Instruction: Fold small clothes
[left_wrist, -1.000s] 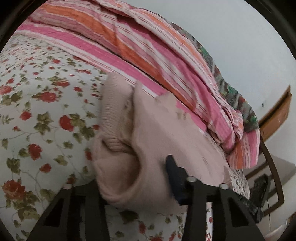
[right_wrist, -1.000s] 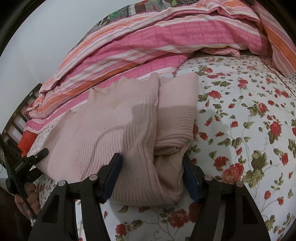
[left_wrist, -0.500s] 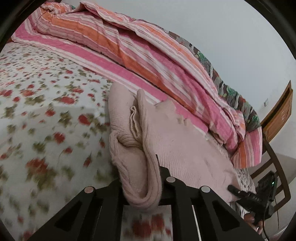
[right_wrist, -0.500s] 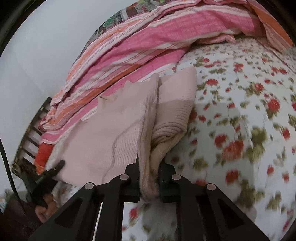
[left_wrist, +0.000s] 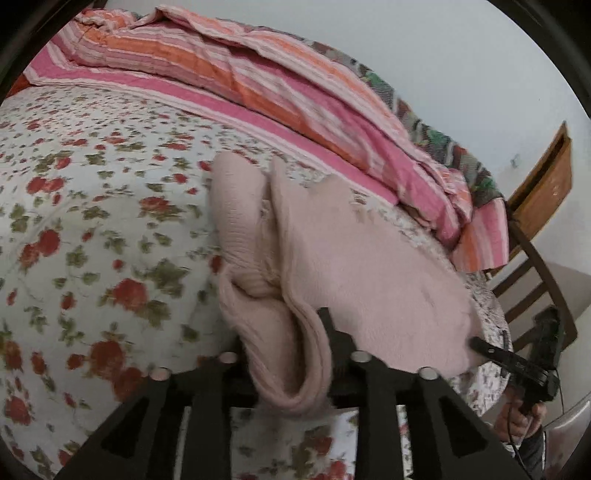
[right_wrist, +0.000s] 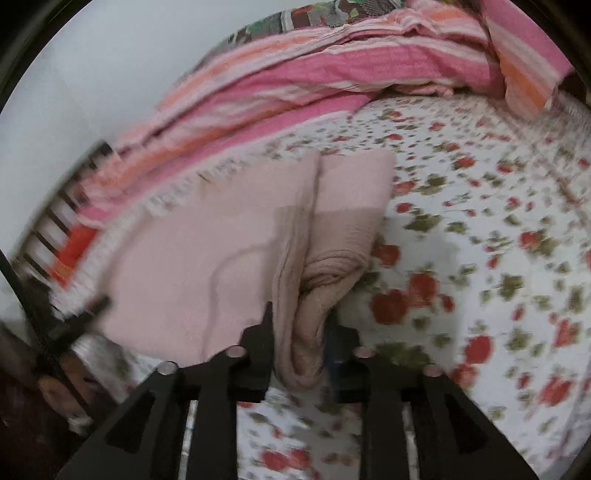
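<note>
A pale pink knitted garment (left_wrist: 332, 258) lies partly folded on the floral bedsheet (left_wrist: 92, 229). My left gripper (left_wrist: 291, 354) is shut on its near folded edge, which bulges out between the jaws. In the right wrist view the same garment (right_wrist: 221, 251) spreads left of centre, and my right gripper (right_wrist: 299, 343) is shut on its bunched near edge. Each gripper shows small in the other's view: the right gripper (left_wrist: 517, 365) at the garment's far corner, the left gripper (right_wrist: 74, 325) at the lower left, blurred.
A pink and orange striped quilt (left_wrist: 277, 92) is heaped along the far side of the bed against a white wall. A wooden headboard (left_wrist: 543, 184) and a dark chair frame (left_wrist: 543, 288) stand at the bed's end. The floral sheet (right_wrist: 480, 258) extends to the right.
Both grippers have closed on the garment's near edge, having been open around it a second ago. Both now lift and pull it, and the views are blurred with motion.
</note>
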